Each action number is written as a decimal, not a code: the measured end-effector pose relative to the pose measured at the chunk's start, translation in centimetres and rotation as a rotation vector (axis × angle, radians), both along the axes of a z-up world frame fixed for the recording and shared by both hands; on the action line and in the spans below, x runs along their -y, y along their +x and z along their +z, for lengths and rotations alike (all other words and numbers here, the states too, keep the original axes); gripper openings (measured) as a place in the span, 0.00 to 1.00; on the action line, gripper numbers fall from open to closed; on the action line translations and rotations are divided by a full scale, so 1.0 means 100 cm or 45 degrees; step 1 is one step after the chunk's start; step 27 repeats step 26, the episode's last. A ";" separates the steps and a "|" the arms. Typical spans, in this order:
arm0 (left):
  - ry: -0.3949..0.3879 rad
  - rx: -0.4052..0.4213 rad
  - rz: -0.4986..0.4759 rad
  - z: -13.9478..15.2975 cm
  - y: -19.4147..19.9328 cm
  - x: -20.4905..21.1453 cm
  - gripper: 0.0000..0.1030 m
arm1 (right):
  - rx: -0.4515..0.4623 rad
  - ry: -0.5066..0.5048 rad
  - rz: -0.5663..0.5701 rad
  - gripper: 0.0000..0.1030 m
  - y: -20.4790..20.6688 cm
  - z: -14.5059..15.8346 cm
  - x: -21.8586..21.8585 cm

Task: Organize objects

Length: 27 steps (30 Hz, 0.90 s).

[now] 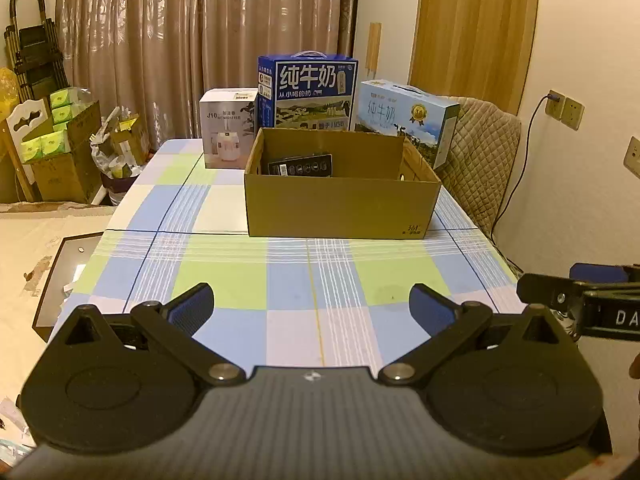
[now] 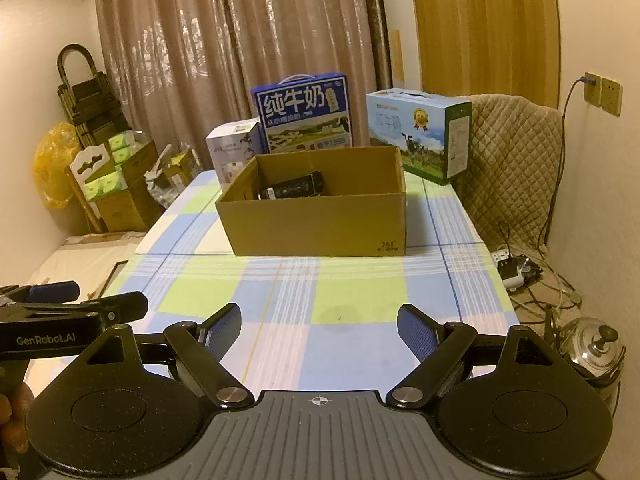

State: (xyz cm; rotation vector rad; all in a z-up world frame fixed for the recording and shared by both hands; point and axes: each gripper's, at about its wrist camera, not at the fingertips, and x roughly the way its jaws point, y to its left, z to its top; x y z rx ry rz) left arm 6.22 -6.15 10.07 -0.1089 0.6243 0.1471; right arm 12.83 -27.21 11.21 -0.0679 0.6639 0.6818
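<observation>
An open cardboard box [image 1: 340, 206] [image 2: 320, 220] stands mid-table on the checked cloth, and a black flat package [image 1: 300, 166] [image 2: 290, 189] lies inside it. Behind it stand a white humidifier box [image 1: 226, 130] [image 2: 234, 146], a dark blue milk carton [image 1: 308, 92] [image 2: 306, 114] and a light blue milk carton [image 1: 408, 118] [image 2: 420, 132]. My left gripper [image 1: 312, 306] hovers open over the near end of the table with nothing between its fingers. My right gripper [image 2: 320, 330] is open and empty too, level beside it. Each one's tip shows at the edge of the other's view.
A quilted chair [image 1: 480, 160] [image 2: 516, 152] stands at the table's right, with cables and a power strip [image 2: 510, 268] and a metal kettle [image 2: 592, 346] on the floor. Stacked cartons and tissue packs [image 1: 56, 148] [image 2: 116, 176] fill the left corner. Curtains hang behind.
</observation>
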 end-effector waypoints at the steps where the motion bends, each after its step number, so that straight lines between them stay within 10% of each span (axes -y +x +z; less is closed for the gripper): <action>1: 0.003 0.000 -0.001 0.001 0.000 0.000 0.99 | -0.002 0.001 0.001 0.80 0.000 0.000 0.000; 27: -0.025 -0.009 -0.018 -0.005 -0.004 0.003 0.99 | -0.012 0.000 -0.006 0.80 -0.002 -0.005 0.000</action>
